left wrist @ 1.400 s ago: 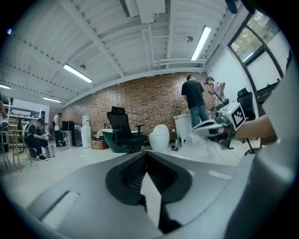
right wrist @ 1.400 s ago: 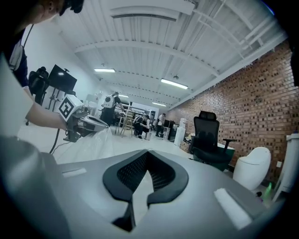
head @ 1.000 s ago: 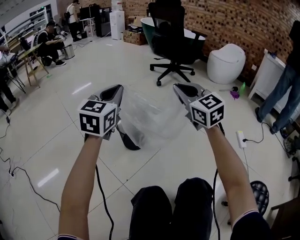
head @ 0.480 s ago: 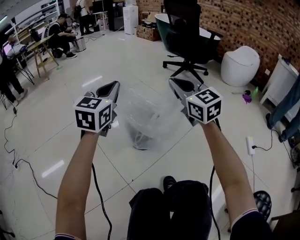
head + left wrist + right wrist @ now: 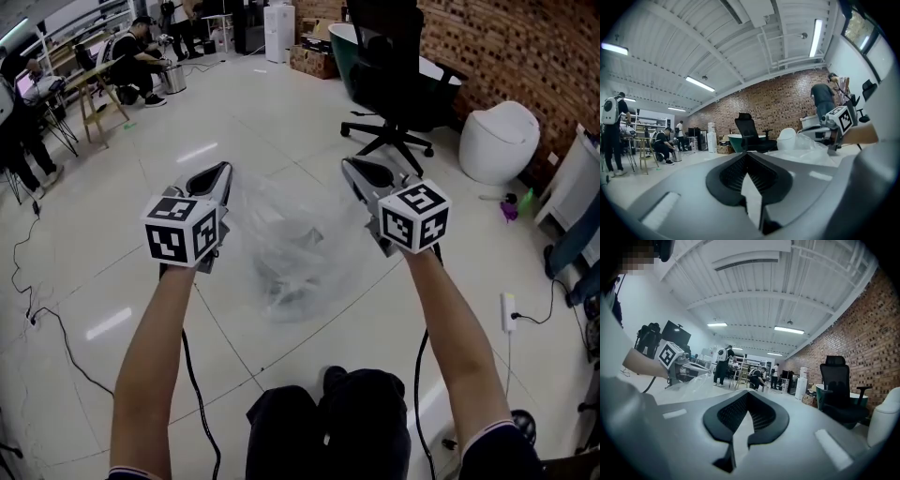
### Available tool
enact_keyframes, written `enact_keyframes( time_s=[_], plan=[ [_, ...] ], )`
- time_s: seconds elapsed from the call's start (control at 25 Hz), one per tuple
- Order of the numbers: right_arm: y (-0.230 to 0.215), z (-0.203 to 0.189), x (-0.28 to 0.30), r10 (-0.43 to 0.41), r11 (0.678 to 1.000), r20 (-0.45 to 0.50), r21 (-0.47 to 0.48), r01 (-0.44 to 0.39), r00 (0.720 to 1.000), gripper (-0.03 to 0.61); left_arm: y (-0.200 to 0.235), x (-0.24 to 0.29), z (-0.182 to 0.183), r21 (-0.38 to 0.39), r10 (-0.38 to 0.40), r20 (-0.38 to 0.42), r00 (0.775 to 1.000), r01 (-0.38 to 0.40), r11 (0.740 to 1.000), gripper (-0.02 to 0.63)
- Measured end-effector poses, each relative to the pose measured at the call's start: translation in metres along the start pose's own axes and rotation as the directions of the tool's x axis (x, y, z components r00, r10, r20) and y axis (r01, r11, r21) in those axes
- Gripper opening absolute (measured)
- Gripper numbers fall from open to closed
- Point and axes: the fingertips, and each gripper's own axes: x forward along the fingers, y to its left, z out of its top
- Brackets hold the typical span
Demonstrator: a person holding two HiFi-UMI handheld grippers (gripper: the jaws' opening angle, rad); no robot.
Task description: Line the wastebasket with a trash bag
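Though unclear overhead, fingers on bag

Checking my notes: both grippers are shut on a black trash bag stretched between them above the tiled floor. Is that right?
The trash bag is clear, not black, as the head view shows. Otherwise right: the left gripper and right gripper are shut on it, stretched between them above the tiled floor.

The wastebasket shows only dimly through the crumpled clear trash bag.
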Motion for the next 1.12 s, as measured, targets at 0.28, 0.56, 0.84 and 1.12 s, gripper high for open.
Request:
enact_keyframes(
  time_s=[0.28,0.56,0.84,1.12],
  plan=[
    [-0.035,-0.013,0.018,-0.013,0.999,0.024,0.045,0.012,1.000,0.002,0.030,0.016,-0.011,-0.001,0.084,-0.014,0.996,-0.084,0.996,0.011],
    [-0.069,-0.031,0.033,-0.040,0.997,0.036,0.075,0.038,0.999,0.002,0.056,0.029,-0.019,-0.002,0.165,0.013,0.986,-0.165,0.986,0.011],
    [-0.086,-0.064,0.048,-0.035,0.994,0.017,0.107,0.033,0.999,0.002,0.071,0.046,-0.057,-0.029,0.199,-0.034,0.979,-0.200,0.979,0.011],
    [-0.106,-0.083,0.070,-0.034,0.991,0.023,0.127,0.031,0.999,0.002,0.081,0.068,-0.071,-0.038,0.214,-0.032,0.976,-0.216,0.976,0.011]
  ],
)
